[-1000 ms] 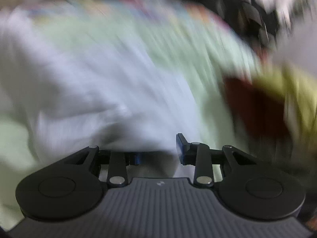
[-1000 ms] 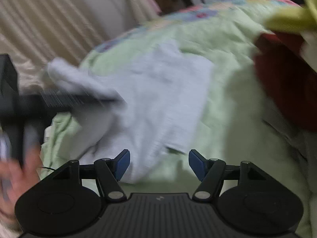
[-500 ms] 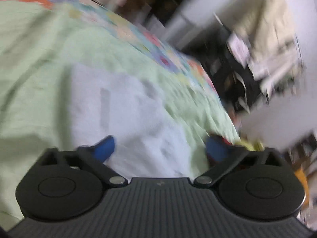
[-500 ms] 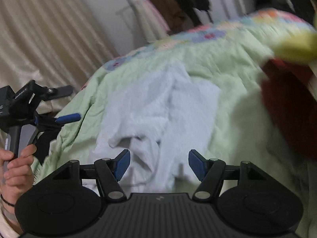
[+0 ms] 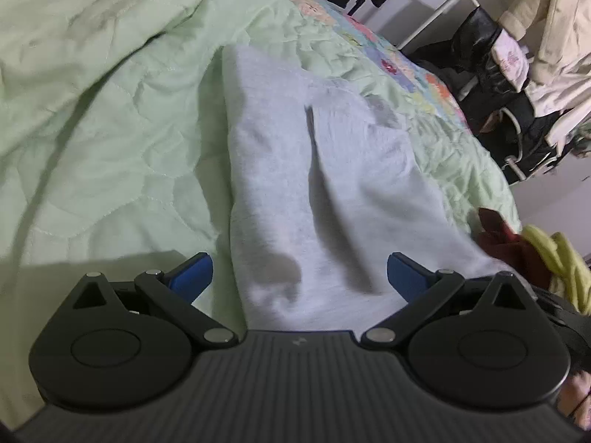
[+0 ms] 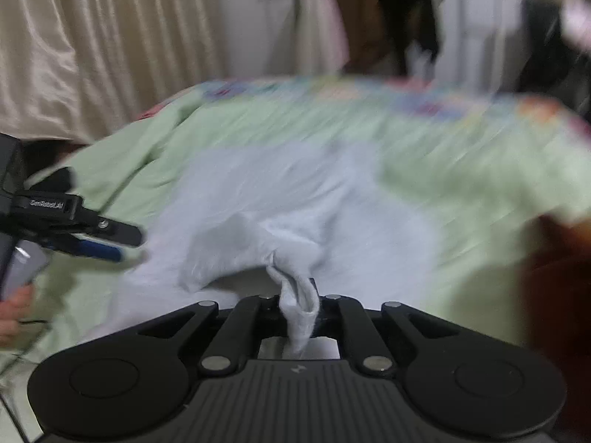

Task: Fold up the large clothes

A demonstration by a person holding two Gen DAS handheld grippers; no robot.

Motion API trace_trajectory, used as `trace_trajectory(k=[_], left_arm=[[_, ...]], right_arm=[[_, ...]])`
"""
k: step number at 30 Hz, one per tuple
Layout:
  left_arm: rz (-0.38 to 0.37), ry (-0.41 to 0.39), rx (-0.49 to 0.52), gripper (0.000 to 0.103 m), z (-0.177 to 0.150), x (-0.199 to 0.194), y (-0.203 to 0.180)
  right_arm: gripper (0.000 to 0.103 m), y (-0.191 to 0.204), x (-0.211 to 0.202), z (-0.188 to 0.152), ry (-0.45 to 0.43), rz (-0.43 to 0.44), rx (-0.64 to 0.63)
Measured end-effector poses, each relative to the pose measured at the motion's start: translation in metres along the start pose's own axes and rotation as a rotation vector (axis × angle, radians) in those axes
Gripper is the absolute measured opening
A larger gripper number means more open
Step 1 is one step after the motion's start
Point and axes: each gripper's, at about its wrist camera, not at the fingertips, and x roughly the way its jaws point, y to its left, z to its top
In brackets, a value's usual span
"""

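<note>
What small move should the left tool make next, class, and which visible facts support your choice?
Probably lower the left tool and close it on the near edge of the pale garment. Its jaws stand open and hold nothing, with cloth lying between them, while the right tool is shut on a bunched fold. The garment lies rumpled on the green quilt, so a second grip seems needed.

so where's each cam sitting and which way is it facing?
Left wrist: on the left claw, open, looking along the pale garment across the green quilt toward a clothes rack.
Right wrist: on the right claw, shut on the garment's edge, facing the curtain; left claw and a hand show at left.
Shared: garment, quilt.
</note>
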Motion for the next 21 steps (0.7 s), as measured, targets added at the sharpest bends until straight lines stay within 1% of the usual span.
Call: trace_trajectory(k=[1, 2, 3, 4, 6, 7, 8, 9, 10, 11, 12, 13, 14, 15, 17, 19, 21], left_arm=[[-0.018, 0.015, 0.005, 0.102, -0.001, 0.001, 0.0], [-0.036, 0.055, 0.03, 0.102, -0.006, 0.01, 0.0], [-0.03, 0.086, 0.058, 0.102, -0.008, 0.017, -0.005], [-0.006, 0.111, 0.09, 0.102, -0.011, 0.022, -0.01], [0.039, 0.16, 0.15, 0.102, -0.019, 0.034, -0.018], [0.052, 0.183, 0.17, 0.103, -0.022, 0.038, -0.019], [0.063, 0.195, 0.177, 0.103, -0.023, 0.042, -0.021], [0.077, 0.206, 0.182, 0.103, -0.024, 0.045, -0.022], [0.076, 0.208, 0.173, 0.103, -0.023, 0.045, -0.021], [0.074, 0.211, 0.164, 0.103, -0.022, 0.045, -0.021], [0.073, 0.213, 0.155, 0.103, -0.021, 0.045, -0.02], [0.07, 0.216, 0.144, 0.103, -0.02, 0.044, -0.018], [0.058, 0.221, 0.115, 0.103, -0.019, 0.042, -0.015], [0.046, 0.226, 0.086, 0.103, -0.018, 0.039, -0.011], [0.037, 0.235, 0.065, 0.103, -0.017, 0.035, -0.008], [0.033, 0.26, 0.074, 0.103, -0.016, 0.035, -0.008], [0.026, 0.289, 0.105, 0.103, -0.022, 0.032, -0.009]], right_arm=[[0.005, 0.003, -0.002, -0.005, 0.038, -0.045, -0.017], [0.005, 0.007, 0.002, -0.014, 0.093, -0.084, -0.031], [0.005, 0.008, 0.011, -0.023, 0.143, -0.086, -0.019], [0.005, 0.007, 0.019, -0.03, 0.182, -0.079, -0.006], [0.009, 0.003, 0.03, -0.037, 0.212, -0.038, 0.026], [0.01, 0.002, 0.028, -0.037, 0.206, -0.03, 0.026], [0.021, 0.001, 0.025, -0.036, 0.201, -0.016, 0.032], [0.042, -0.002, 0.019, -0.035, 0.196, 0.01, 0.047], [0.053, -0.006, 0.012, -0.034, 0.189, 0.042, 0.067], [0.069, -0.011, 0.006, -0.034, 0.182, 0.08, 0.097], [0.071, -0.018, 0.0, -0.035, 0.185, 0.113, 0.134], [0.071, -0.024, -0.006, -0.037, 0.189, 0.147, 0.176], [0.072, -0.029, -0.01, -0.04, 0.196, 0.177, 0.221], [0.075, -0.037, -0.012, -0.044, 0.207, 0.212, 0.276], [0.076, -0.054, -0.005, -0.059, 0.264, 0.305, 0.45], [0.076, -0.066, 0.007, -0.073, 0.318, 0.374, 0.603], [0.076, -0.074, 0.019, -0.082, 0.335, 0.418, 0.721]])
